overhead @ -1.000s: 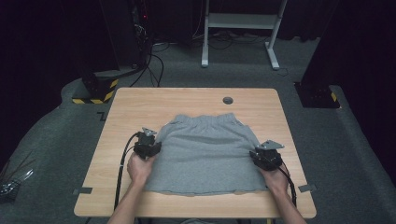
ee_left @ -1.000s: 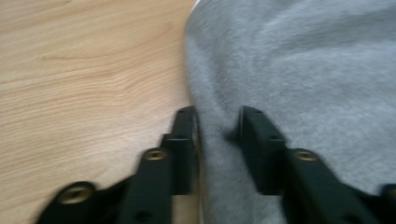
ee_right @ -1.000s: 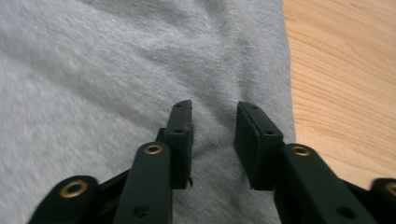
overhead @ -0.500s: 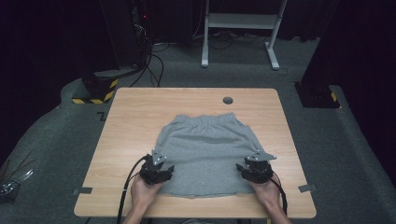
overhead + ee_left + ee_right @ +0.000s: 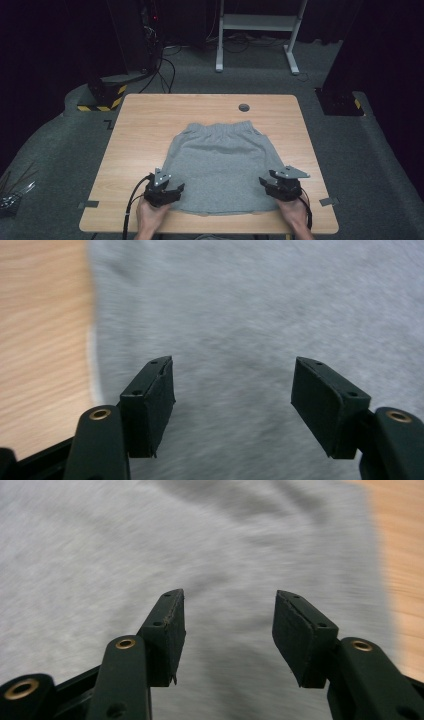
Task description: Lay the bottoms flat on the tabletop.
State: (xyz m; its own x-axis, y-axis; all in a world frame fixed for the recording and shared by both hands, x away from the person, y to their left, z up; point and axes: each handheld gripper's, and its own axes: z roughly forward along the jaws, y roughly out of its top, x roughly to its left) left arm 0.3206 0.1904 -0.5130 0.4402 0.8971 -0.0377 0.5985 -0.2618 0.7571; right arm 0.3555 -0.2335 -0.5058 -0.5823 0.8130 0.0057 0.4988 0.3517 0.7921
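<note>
Both claws are spread wide and hold nothing. Left claw (image 5: 165, 192) sits at the near left corner of the grey shorts (image 5: 222, 165), right claw (image 5: 280, 186) at their near right corner. Grey cloth lies under each. Those shorts lie flat in the middle of the table (image 5: 140, 130), by its near edge.

table lit from above, surroundings dark; close views motion-blurred.

grey shorts (image 5: 221, 165) spread flat on the wooden table (image 5: 145, 130)
waistband at the far side, hem toward the near edge; soft fleece fabric, smooth, lying roughly at centre.
</note>
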